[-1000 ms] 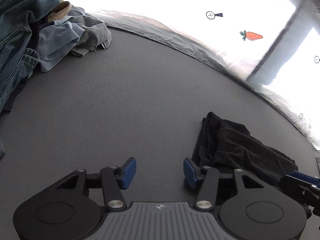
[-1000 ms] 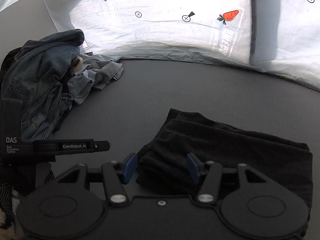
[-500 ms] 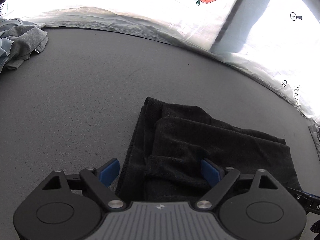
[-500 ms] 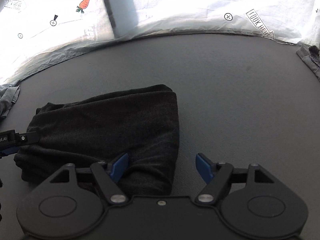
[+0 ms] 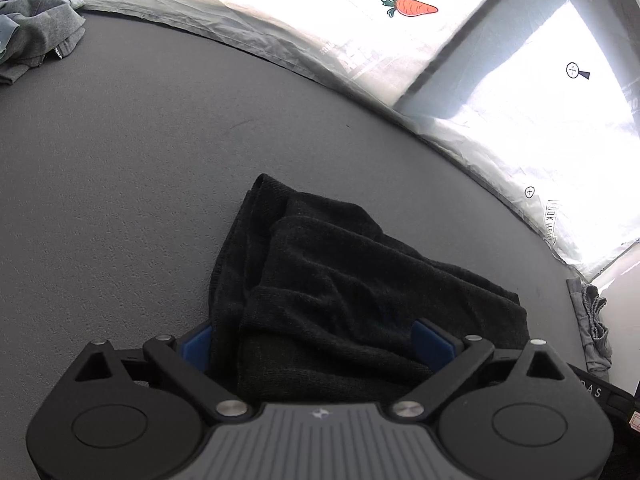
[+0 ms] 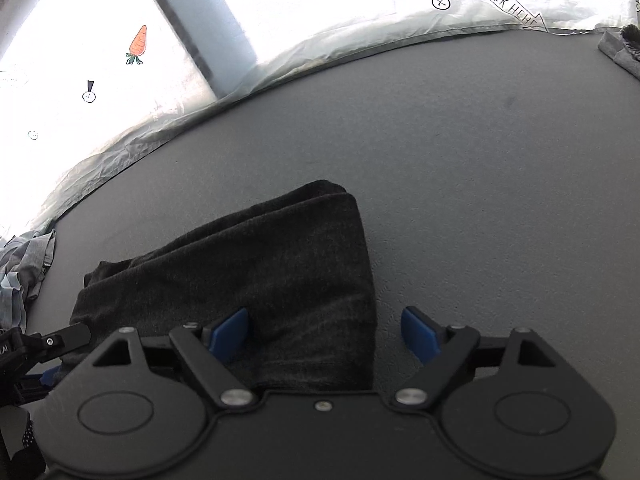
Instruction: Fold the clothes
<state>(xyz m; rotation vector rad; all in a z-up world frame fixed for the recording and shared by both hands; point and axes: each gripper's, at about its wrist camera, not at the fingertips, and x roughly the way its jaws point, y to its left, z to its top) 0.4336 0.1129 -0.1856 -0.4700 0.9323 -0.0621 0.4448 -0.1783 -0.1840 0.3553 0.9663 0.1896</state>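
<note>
A folded black garment (image 5: 344, 280) lies on the grey table top (image 5: 120, 200). My left gripper (image 5: 316, 344) is open, its blue pads wide apart on either side of the garment's left end, and the cloth bunches up between them. In the right wrist view the garment (image 6: 256, 272) lies as a folded slab. My right gripper (image 6: 324, 332) is open across its right folded edge, the left pad on the cloth and the right pad over bare table. The left gripper's tip (image 6: 64, 338) shows at the garment's far left.
A pile of unfolded grey and light-blue clothes (image 5: 36, 36) lies at the far left, also seen in the right wrist view (image 6: 24, 272). Grey folded cloth (image 5: 592, 328) sits at the right edge. A white sheet with carrot prints (image 5: 408, 6) rims the table's back.
Both grippers have swung from the clothes pile side onto the black garment and opened wider. The garment's left end now bunches higher between the left pads.
</note>
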